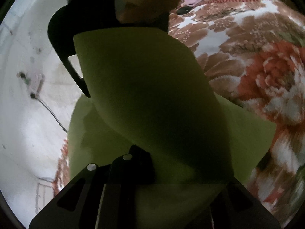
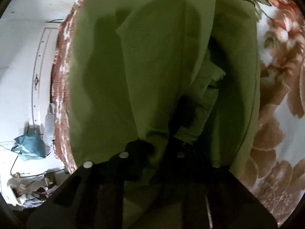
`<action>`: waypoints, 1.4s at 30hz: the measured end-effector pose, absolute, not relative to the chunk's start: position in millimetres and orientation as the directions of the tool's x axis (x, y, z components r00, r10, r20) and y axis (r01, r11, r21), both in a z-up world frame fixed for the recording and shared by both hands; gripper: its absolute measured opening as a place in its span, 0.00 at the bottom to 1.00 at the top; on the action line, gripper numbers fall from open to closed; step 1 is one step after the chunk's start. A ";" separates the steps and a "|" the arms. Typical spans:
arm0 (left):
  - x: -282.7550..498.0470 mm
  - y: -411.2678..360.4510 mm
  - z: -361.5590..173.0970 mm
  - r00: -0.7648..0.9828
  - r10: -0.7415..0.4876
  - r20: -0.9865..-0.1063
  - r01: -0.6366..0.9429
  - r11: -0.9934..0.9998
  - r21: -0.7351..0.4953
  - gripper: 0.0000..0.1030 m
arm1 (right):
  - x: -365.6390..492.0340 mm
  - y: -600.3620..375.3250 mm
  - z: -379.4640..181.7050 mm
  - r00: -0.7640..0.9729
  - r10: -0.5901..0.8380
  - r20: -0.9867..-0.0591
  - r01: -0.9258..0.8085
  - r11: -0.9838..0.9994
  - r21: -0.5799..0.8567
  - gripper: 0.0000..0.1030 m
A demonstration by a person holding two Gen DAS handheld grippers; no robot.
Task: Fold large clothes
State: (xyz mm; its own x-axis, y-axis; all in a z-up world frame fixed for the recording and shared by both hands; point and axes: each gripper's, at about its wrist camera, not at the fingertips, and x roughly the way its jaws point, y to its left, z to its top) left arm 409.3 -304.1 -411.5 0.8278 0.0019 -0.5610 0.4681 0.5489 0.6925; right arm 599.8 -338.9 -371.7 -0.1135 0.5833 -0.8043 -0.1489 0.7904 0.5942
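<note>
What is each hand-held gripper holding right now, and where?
Both grip the green garment: the left on a fold, the right on a bunched edge.

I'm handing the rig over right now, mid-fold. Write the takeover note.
Left gripper: shut on the green garment, a flap of it lifted.
Right gripper: shut on a bunched edge of the same garment.
Garment lies on the floral blanket, near its edge.
Done: both grips taken; how many folds are made cannot be told.
Left: bring the held parts over, lay them flat, release, finish folding.
</note>
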 end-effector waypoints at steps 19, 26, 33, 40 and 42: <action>387.2 -173.6 -242.9 0.751 -0.305 -0.586 0.463 0.876 0.138 0.74 | 559.5 -385.2 -315.8 0.025 0.597 -0.802 -0.174 0.793 0.584 0.07; 438.6 -171.8 -351.5 0.649 -0.190 -0.737 0.529 0.809 0.257 0.73 | 544.8 -385.3 -336.0 0.057 0.467 -0.882 -0.213 0.869 0.446 0.06; 425.3 -143.8 -374.2 0.615 -0.226 -0.755 0.587 0.771 0.248 0.73 | 528.8 -403.3 -399.2 0.053 0.425 -0.904 -0.253 0.881 0.399 0.05; 426.2 -136.4 -353.8 0.588 -0.229 -0.776 0.602 0.764 0.230 0.75 | 519.0 -416.1 -393.6 0.068 0.327 -0.942 -0.265 0.917 0.299 0.05; 427.9 -128.5 -328.9 0.594 -0.273 -0.756 0.599 0.779 0.189 0.83 | 517.2 -414.5 -368.1 0.100 0.288 -0.952 -0.288 0.925 0.249 0.07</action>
